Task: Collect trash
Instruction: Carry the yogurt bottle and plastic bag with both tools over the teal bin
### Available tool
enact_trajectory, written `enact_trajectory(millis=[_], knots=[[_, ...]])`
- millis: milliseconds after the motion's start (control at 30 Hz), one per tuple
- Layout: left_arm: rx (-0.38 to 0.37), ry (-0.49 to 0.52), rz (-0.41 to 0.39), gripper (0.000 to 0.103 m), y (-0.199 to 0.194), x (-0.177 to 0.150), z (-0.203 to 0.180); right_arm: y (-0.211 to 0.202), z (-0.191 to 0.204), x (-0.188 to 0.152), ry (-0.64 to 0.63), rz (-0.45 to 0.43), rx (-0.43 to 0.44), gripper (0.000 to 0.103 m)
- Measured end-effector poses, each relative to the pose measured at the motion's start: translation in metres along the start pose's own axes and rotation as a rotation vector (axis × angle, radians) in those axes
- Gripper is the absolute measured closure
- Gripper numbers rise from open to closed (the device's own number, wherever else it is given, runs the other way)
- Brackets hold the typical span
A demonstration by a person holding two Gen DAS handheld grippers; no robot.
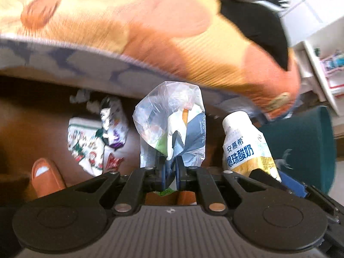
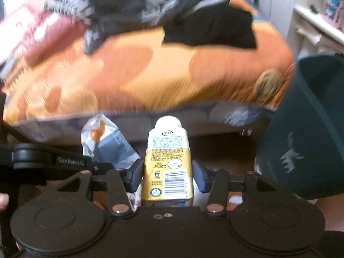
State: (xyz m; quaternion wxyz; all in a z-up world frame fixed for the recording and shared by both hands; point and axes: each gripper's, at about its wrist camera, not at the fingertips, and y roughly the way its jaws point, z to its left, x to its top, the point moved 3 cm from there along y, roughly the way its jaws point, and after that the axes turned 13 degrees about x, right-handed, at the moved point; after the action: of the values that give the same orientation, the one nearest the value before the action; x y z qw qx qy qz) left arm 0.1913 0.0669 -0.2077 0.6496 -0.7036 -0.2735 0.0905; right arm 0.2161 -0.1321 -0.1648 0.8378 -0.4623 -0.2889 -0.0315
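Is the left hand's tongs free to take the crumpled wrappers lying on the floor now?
Probably not: the left tongs are shut on a plastic bag, so the crumpled wrappers must wait.

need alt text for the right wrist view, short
The right gripper holds an upright yellow-and-white yogurt drink carton between its blue pads. To its left the other gripper carries a crumpled plastic wrapper. Behind is a blurred orange patterned bed cover, and a dark green bin stands at the right.
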Motion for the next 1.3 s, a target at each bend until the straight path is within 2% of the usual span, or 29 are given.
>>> enact_trajectory(millis=[233, 467, 700, 1000, 1167, 1300], knots=[[-0.061, 0.095, -0.119, 0.095, -0.064, -0.003, -0.046, -0.077, -0.01, 0.012, 0.025, -0.169, 0.03, 0.055], [-0.095, 0.21, -0.213, 0.095, -0.109, -0.001, -0.107, -0.14, -0.029, 0.024, 0.061, -0.317, 0.035, 0.055], [-0.129, 0.328, -0.271, 0.095, -0.138, 0.007, -0.177, -0.185, -0.069, 0.033, 0.124, -0.409, -0.007, 0.055], [-0.166, 0.494, -0.258, 0.095, -0.134, 0.004, -0.273, -0.22, -0.142, 0.031, 0.24, -0.473, -0.103, 0.055], [-0.157, 0.568, -0.231, 0.095, -0.118, -0.001, -0.316, -0.222, -0.176, 0.023, 0.298, -0.469, -0.141, 0.055], [-0.123, 0.613, -0.205, 0.095, -0.096, -0.005, -0.342, -0.211, -0.202, 0.017, 0.354, -0.434, -0.162, 0.055]])
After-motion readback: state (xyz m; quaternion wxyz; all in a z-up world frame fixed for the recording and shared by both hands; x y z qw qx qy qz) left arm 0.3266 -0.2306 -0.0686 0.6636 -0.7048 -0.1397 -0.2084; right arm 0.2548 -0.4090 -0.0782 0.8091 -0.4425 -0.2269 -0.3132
